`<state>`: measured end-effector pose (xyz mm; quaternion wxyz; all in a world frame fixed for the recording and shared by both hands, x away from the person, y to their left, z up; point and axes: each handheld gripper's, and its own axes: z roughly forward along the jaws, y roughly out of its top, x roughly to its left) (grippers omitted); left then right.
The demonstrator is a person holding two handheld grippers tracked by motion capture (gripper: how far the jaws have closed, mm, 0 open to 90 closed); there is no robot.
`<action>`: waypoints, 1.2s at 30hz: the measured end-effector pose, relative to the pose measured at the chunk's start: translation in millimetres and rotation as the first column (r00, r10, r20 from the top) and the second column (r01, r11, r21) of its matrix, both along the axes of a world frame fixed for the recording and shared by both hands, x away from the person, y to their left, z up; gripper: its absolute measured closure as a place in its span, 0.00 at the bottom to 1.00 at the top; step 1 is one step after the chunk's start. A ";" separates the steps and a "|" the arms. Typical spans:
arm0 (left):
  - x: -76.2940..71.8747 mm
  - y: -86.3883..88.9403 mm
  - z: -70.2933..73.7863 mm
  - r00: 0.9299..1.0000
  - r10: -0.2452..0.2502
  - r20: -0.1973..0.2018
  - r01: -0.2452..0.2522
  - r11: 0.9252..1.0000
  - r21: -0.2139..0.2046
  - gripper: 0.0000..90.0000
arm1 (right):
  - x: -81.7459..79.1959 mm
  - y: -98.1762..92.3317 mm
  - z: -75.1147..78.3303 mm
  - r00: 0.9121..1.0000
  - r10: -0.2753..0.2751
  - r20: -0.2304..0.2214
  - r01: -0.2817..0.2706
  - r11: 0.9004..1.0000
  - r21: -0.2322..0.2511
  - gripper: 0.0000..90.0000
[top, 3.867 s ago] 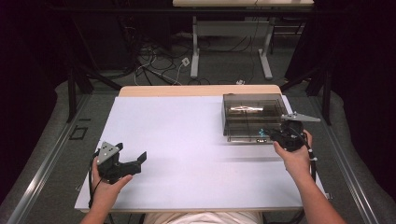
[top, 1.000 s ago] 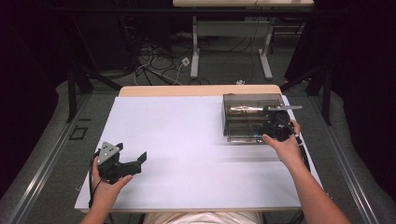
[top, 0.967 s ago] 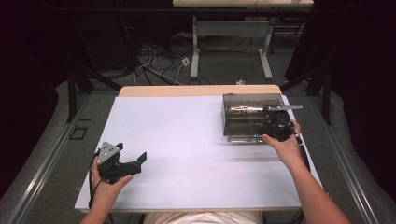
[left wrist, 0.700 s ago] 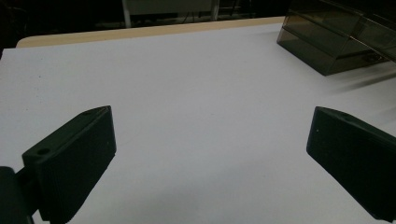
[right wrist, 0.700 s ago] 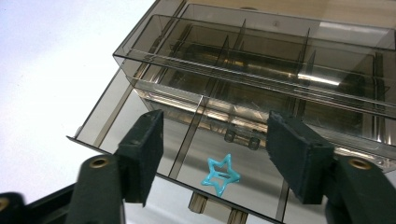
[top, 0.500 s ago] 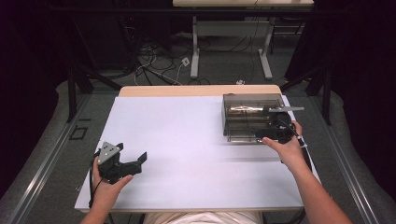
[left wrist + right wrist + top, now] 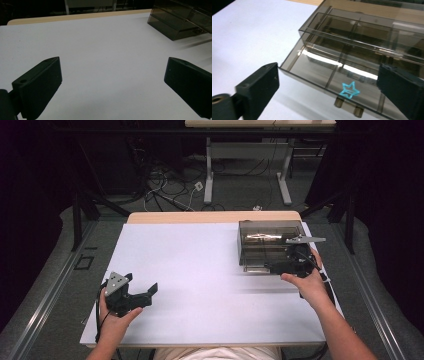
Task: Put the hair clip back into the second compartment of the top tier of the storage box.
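Smoked clear drawer box (image 7: 270, 242) sits at the desk's (image 7: 200, 270) far right corner, its lower drawer (image 7: 332, 75) pulled partway out toward the person. A small blue star (image 7: 349, 90) lies on the drawer floor in one compartment near the front wall, close behind the drawer's twin-peg handle (image 7: 348, 107).

Right hand-held gripper (image 7: 292, 265) is at the drawer front, jaws spread wide, holding nothing; the star sits between the jaw lines but beyond them.

Step in hand, as I judge it: drawer open, reach for the star about to start. Next move calls for tipping the jaws down over the front wall into that compartment, then closing on the thin star without pushing the drawer back in or hitting the divider.

Left hand-held gripper (image 7: 131, 295) rests near the desk's near left corner, well apart from the box, jaws wide open and empty.

Right gripper view gives the star, dividers and handle pegs; high view is too coarse for them but gives the box's place on the desk and both hands. Left gripper view catches the box (image 7: 180, 22) far off at its upper right, over bare desk.
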<state>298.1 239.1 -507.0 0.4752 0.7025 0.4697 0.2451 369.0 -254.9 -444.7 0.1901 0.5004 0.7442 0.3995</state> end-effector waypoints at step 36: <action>-2.2 1.0 2.2 1.000 -0.002 0.019 0.003 0.999 -0.033 0.00 | -63.1 5.4 -5.9 0.989 -0.003 0.145 0.007 1.000 -0.024 0.00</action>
